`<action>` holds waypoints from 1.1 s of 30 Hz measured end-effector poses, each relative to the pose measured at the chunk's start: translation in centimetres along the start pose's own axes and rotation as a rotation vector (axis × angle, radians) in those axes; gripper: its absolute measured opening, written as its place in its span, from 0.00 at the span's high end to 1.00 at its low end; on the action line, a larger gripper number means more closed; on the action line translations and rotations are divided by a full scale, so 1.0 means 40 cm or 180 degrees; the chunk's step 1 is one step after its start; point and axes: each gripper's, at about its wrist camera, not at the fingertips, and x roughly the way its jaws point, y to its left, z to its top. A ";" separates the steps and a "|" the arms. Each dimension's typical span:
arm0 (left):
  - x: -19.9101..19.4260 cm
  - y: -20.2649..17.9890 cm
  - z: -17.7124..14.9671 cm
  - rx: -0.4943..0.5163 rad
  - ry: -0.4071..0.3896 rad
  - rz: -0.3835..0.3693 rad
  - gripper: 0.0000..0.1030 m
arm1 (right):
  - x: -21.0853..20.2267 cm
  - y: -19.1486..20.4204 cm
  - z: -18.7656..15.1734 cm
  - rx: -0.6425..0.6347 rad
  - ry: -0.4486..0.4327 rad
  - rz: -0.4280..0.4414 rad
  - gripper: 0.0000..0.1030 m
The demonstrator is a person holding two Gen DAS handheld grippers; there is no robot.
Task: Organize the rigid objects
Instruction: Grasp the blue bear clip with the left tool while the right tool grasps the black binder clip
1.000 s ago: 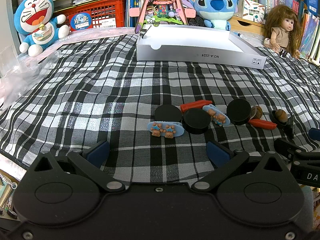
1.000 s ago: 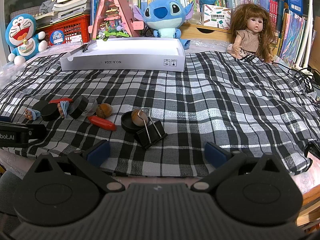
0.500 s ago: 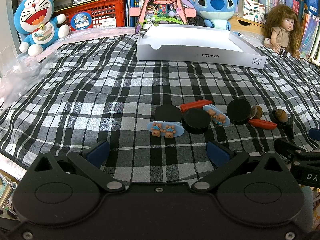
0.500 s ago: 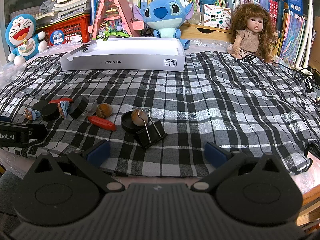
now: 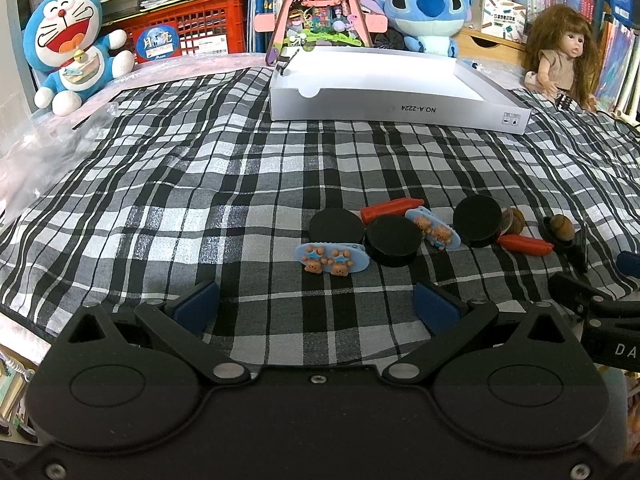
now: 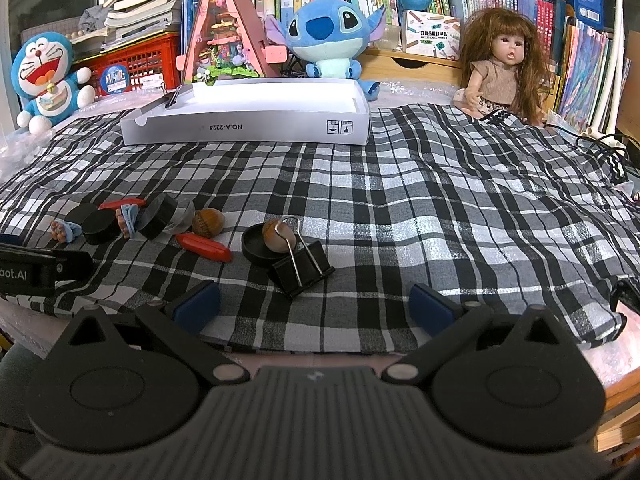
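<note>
Small items lie in a row on the plaid cloth: black discs (image 5: 394,239), a blue bear clip (image 5: 331,258), a second bear clip (image 5: 432,227), red crayons (image 5: 391,207), acorns (image 6: 208,222) and a black binder clip (image 6: 303,271). One acorn (image 6: 276,235) rests in a black lid (image 6: 256,245). A white shallow box (image 5: 392,108) stands at the back. My left gripper (image 5: 316,304) is open just short of the bear clip, holding nothing. My right gripper (image 6: 314,306) is open just in front of the binder clip, also holding nothing.
Plush toys (image 5: 70,50), a doll (image 6: 500,68), a pink toy house (image 6: 224,46), a red crate (image 5: 188,28) and books line the back. Another binder clip (image 6: 172,100) sits on the box's corner. The cloth's front edge hangs over the table (image 6: 624,380).
</note>
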 end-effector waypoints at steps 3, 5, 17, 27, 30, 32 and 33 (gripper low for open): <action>-0.001 -0.005 -0.006 0.0023 -0.0051 -0.0014 0.00 | -0.008 -0.001 -0.008 -0.0018 -0.0062 0.0016 0.00; -0.008 -0.004 -0.016 0.0041 -0.0092 -0.0023 0.00 | -0.011 -0.006 -0.015 -0.0032 -0.0111 0.0032 0.00; -0.025 0.008 -0.023 0.0099 -0.0203 -0.0065 0.09 | -0.016 -0.026 -0.007 -0.0037 -0.0149 0.0172 0.02; -0.039 0.010 -0.011 0.0191 -0.0378 -0.0171 0.31 | -0.040 -0.036 0.015 -0.0445 -0.0369 0.0309 0.24; -0.036 -0.001 -0.013 0.0289 -0.0405 -0.0242 0.42 | -0.032 -0.038 0.021 -0.0719 -0.0384 0.0350 0.29; -0.028 -0.003 -0.012 0.0264 -0.0379 -0.0324 0.50 | -0.024 -0.049 0.025 -0.0760 -0.0327 0.0427 0.34; -0.029 -0.003 -0.012 0.0249 -0.0395 -0.0342 0.56 | -0.021 -0.054 0.027 -0.0753 -0.0300 0.0479 0.39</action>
